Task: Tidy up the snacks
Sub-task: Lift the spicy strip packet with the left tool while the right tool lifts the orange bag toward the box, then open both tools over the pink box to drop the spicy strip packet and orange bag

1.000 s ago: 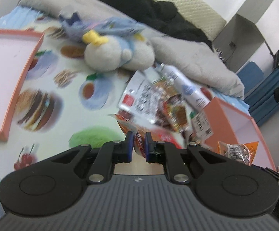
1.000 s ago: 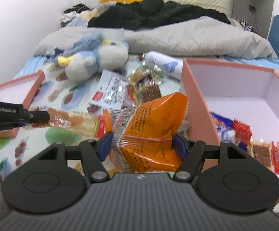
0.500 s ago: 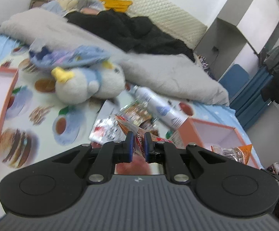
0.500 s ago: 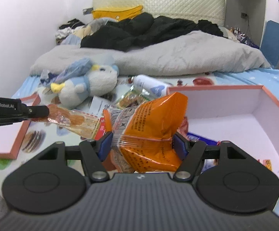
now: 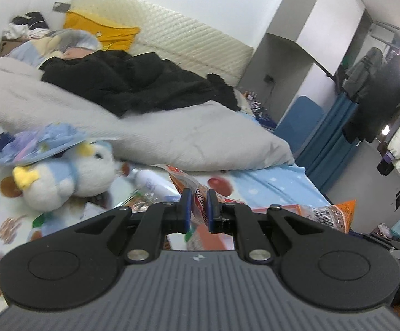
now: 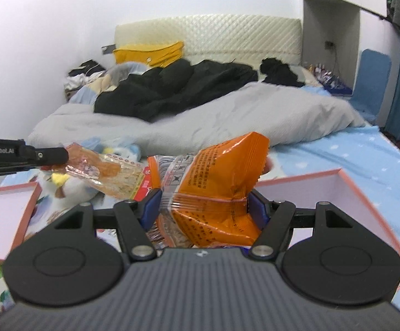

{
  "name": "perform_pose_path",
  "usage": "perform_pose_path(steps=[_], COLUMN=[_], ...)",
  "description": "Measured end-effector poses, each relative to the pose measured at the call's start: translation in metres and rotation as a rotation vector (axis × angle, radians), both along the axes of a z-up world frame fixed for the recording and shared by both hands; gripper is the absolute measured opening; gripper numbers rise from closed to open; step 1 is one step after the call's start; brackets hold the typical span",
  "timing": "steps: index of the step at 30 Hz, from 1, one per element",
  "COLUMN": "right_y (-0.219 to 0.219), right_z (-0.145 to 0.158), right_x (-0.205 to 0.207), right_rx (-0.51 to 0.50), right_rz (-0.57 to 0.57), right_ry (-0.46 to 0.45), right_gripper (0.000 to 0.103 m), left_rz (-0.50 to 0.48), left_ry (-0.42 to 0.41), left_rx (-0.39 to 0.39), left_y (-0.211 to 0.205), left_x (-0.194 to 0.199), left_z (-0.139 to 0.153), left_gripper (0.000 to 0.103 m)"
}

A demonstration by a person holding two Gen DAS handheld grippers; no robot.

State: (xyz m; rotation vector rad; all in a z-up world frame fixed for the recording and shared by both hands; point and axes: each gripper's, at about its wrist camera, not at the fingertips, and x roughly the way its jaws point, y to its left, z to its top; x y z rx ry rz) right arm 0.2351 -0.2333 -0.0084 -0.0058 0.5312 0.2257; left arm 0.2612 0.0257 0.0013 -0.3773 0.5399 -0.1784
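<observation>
You are working over a bed [image 6: 365, 165] covered by a pale blue sheet printed with food pictures, with a grey duvet [image 6: 227, 121] and black clothing [image 6: 172, 88] bunched toward the quilted headboard [image 6: 208, 35]. A plush bird [image 5: 70, 176] is lying on the sheet beside a white bottle [image 5: 153, 184]. Your right gripper [image 6: 204, 207] is pinching an orange snack bag [image 6: 219, 182] across its lower half, the bag standing tilted, its top corner leaning right, above the near wall of the pink box [image 6: 351, 190]. Your left gripper [image 5: 198, 207] is pressing its jaws on a clear-wrapped snack [image 6: 103, 171], which is stretching lengthwise toward the orange bag, held in the air above the sheet.
</observation>
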Motion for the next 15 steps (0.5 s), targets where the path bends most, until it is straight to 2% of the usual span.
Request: perform_pose_path(steps=[9, 15], right_y=[-0.052, -0.084], right_z=[-0.002, -0.03], right_x=[0.006, 0.013], right_rx=[-0.004, 0.02], right_rz=[-0.084, -0.132], right_ry=[0.007, 0.076], right_gripper=[0.069, 0.069], left_rz=[-0.079, -0.146], left_ry=[0.011, 0.073], left_rx=[0.015, 0.052], left_y=[-0.055, -0.101], left_x=[0.023, 0.04], left_z=[0.002, -0.028], left_gripper=[0.013, 0.013])
